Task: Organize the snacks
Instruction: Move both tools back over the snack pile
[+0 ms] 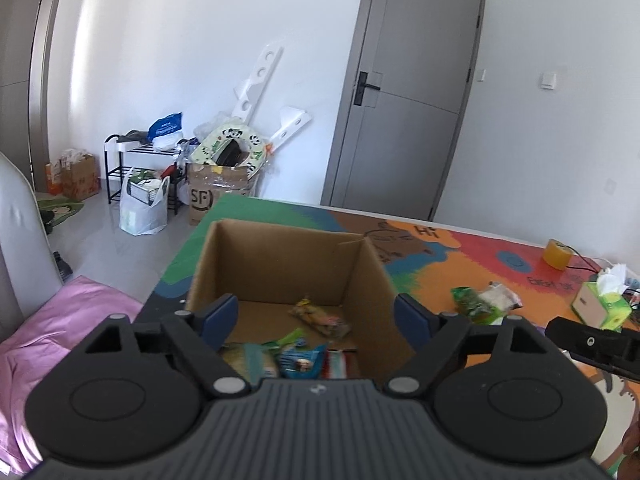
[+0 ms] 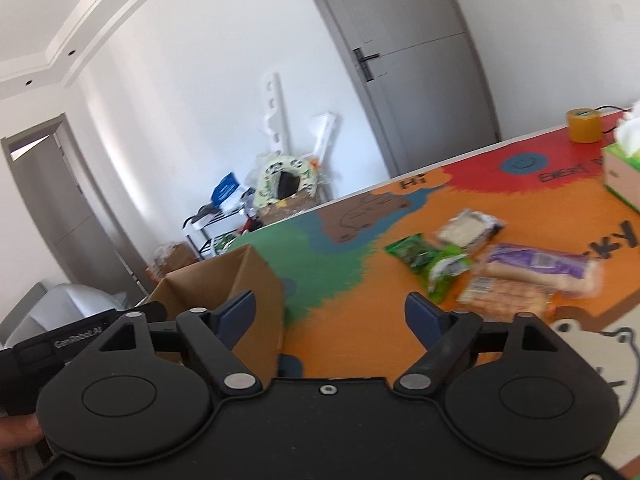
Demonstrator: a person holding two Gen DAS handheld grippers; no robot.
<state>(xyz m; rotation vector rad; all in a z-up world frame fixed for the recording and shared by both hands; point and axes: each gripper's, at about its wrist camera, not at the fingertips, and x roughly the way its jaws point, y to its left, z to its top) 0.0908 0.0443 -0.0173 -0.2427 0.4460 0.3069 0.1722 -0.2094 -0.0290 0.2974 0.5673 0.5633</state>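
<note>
Left gripper (image 1: pixel 316 314) is hanging spread and empty over the cardboard box (image 1: pixel 280 264) holding snack packets (image 1: pixel 320 318); right gripper (image 2: pixel 330 312) is gaping empty, more packets (image 2: pixel 516 272) lying on the table (image 2: pixel 360 288)

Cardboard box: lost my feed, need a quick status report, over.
Left gripper and right gripper both open, empty. Cardboard box holds several snack packets; four more wait on the table. Nothing in the way.

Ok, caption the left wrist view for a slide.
Open left gripper poised over a cardboard box holding several snack packets, more snacks waiting on the colourful table.
</note>
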